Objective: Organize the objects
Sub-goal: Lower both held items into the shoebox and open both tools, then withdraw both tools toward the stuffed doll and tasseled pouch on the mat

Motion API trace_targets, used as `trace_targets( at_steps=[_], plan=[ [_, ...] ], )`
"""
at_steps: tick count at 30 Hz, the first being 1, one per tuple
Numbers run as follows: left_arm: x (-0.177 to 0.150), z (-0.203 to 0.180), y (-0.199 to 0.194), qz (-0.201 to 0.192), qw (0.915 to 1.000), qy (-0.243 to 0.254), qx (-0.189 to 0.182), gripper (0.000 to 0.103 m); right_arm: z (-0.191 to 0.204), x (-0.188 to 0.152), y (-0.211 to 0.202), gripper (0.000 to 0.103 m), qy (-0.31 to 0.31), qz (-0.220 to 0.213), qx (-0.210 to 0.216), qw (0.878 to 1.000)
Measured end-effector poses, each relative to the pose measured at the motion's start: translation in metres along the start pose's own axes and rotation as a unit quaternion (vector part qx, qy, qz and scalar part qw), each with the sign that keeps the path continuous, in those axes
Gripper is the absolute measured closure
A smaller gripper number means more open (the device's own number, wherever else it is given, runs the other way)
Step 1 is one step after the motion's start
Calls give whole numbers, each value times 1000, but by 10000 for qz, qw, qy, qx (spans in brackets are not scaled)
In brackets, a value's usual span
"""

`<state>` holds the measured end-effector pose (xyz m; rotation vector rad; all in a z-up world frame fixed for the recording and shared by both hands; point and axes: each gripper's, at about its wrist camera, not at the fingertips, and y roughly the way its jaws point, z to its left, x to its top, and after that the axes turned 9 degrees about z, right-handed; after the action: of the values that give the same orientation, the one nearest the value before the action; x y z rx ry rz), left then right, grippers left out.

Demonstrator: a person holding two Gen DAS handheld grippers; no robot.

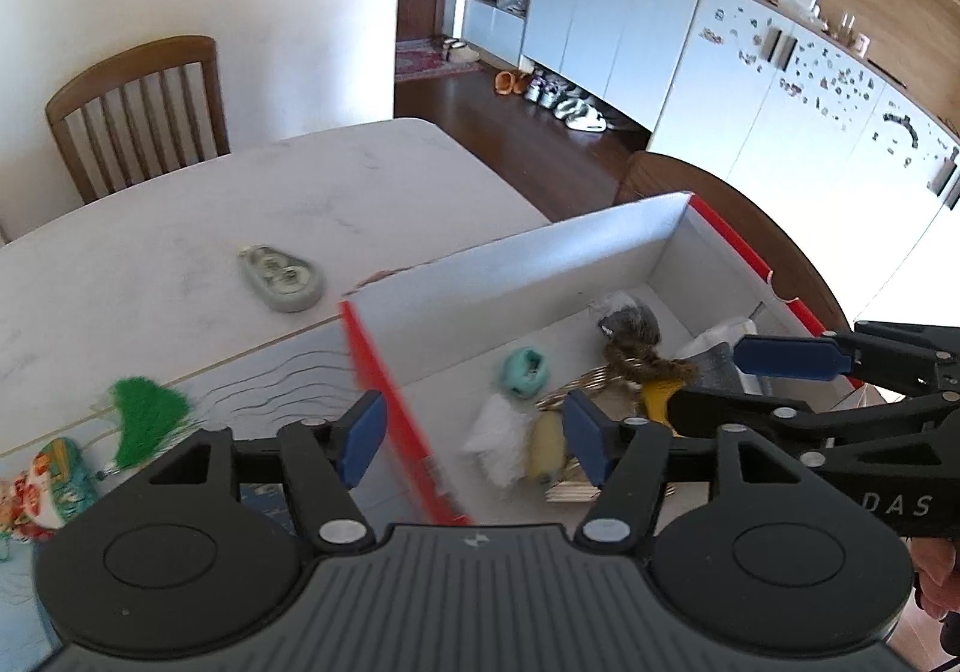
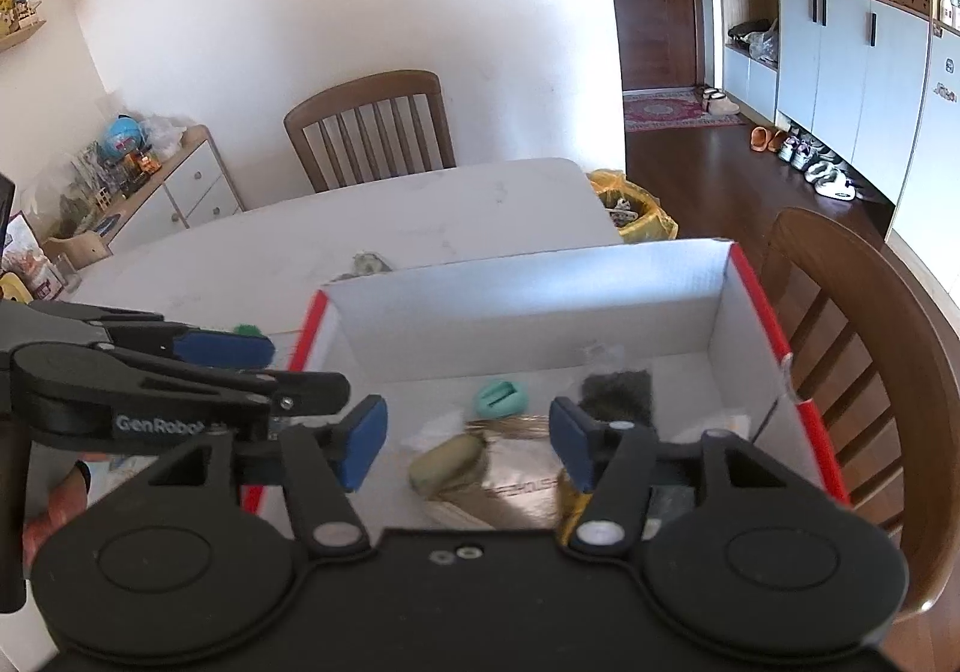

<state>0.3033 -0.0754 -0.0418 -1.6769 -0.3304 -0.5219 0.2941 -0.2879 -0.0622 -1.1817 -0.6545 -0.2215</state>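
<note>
A white cardboard box with red rims (image 1: 384,372) (image 2: 744,276) stands on the table and holds several small items: a teal round object (image 1: 523,369) (image 2: 501,397), a yellowish oval piece (image 1: 547,447) (image 2: 447,465), a dark fuzzy bundle (image 1: 630,327) (image 2: 618,387) and white wrapping (image 1: 495,441). My left gripper (image 1: 474,444) is open and empty, straddling the box's left wall. My right gripper (image 2: 461,443) is open and empty above the box's inside; it also shows in the left wrist view (image 1: 786,357). A grey tape dispenser (image 1: 281,277) lies on the table outside the box.
A green tassel (image 1: 147,420) and a colourful pouch (image 1: 51,483) lie on the table at the left. Wooden chairs stand behind the table (image 2: 369,129) and at its right (image 2: 864,348). A yellow-bagged bin (image 2: 633,210) stands on the floor beyond the table.
</note>
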Motion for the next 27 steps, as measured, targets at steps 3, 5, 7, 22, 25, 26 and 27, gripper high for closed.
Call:
trace_targets(
  at_steps=[3,5,7,22,25,26,27],
  plan=[
    [-6,16,-9,-52,10000,-32,14,33,13,-2,1,40,46,5,-10,10000],
    [-11,26,-15,-102,9999,-31,30,31,24,-3,2,39,49,13,-31,10000],
    [-15,36,-20,-142,9999,-17,79,26,34,-4,3,37,57,4,-45,10000],
    [-45,110,-53,-325,9993,-115,125,19,111,-3,20,11,50,-117,-29,9999],
    [-52,127,-59,-357,9991,-161,157,17,128,-2,26,7,-13,-115,-1,9999],
    [-55,133,-60,-369,9990,-171,171,17,134,-2,29,6,-53,-117,5,9999],
    [-57,139,-62,-379,9989,-187,190,17,140,-1,30,5,-88,-121,16,9999]
  ],
)
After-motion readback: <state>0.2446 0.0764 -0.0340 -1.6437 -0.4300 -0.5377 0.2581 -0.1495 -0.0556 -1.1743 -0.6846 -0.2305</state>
